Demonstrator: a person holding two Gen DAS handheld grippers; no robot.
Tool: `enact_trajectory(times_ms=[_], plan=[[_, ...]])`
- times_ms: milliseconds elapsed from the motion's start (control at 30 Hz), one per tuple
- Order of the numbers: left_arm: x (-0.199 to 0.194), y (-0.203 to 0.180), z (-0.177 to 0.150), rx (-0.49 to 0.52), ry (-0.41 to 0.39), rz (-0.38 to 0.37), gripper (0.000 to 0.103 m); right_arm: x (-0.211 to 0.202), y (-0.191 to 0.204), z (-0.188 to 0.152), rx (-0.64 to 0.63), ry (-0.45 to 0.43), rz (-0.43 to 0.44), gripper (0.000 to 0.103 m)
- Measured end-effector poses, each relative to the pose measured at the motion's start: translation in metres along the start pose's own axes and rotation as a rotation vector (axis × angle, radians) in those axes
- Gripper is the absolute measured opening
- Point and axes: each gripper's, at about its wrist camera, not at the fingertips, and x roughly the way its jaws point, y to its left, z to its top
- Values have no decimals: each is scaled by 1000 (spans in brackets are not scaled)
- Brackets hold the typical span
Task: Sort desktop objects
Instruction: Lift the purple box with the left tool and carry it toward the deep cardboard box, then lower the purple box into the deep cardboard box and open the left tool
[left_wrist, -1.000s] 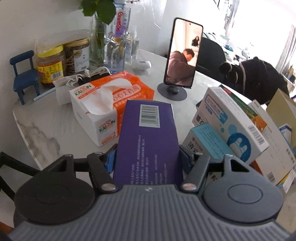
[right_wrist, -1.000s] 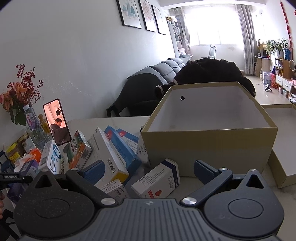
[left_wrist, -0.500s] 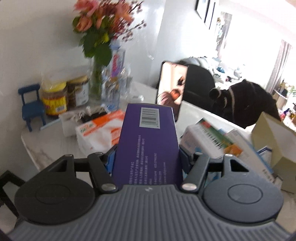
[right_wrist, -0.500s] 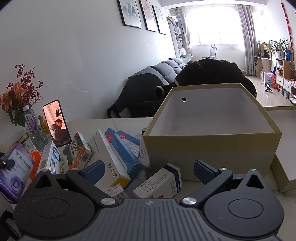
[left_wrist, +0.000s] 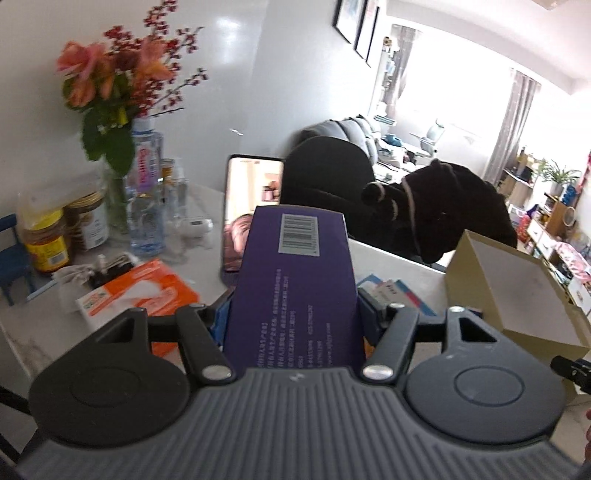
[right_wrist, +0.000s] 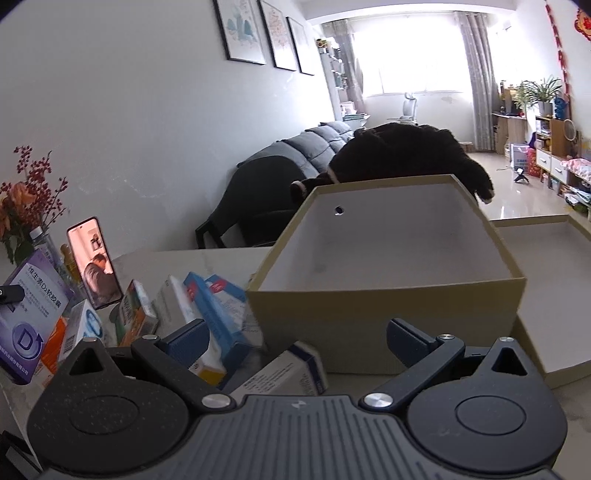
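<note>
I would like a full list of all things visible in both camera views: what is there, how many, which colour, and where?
purple box: one, purple, clamped in left gripper
cardboard box: one, tan, open, on table
box lid: one, tan, right of cardboard box
medicine boxes: several, mixed colours, piled left of cardboard box
tissue pack: one, orange-white, table left
phone: one, upright on stand
flower vase: one, by wall
jars: two, yellow-lidded
left gripper: shut on purple box
right gripper: open, nothing between

Your window (right_wrist: 413, 62) floods both views with blown-out daylight; fisheye edges bow, and the left view's flowers (left_wrist: 122, 85) blur.
</note>
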Motion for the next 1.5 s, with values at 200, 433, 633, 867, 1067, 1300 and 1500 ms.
enact_trajectory(times_ms=[200,433,633,867,1067,1300,1500], plan=[[10,-27,9,28,-7,-57,64,-6,-17,7,24,-18,-27,102],[33,-69,19,63,13,-160,64,-7,-36,8,58,-30,-62,102],[65,-112,21,73,63,-286,64,-8,-53,11,84,-36,-98,103],[98,-154,19,71,109,-368,64,-8,-67,19,83,-45,-140,102],[118,-184,20,75,138,-417,64,0,-77,23,97,-50,-163,103],[141,-215,18,97,183,-458,64,9,-89,24,124,-43,-196,103],[154,-241,20,121,215,-476,64,12,-99,31,115,-58,-217,103]])
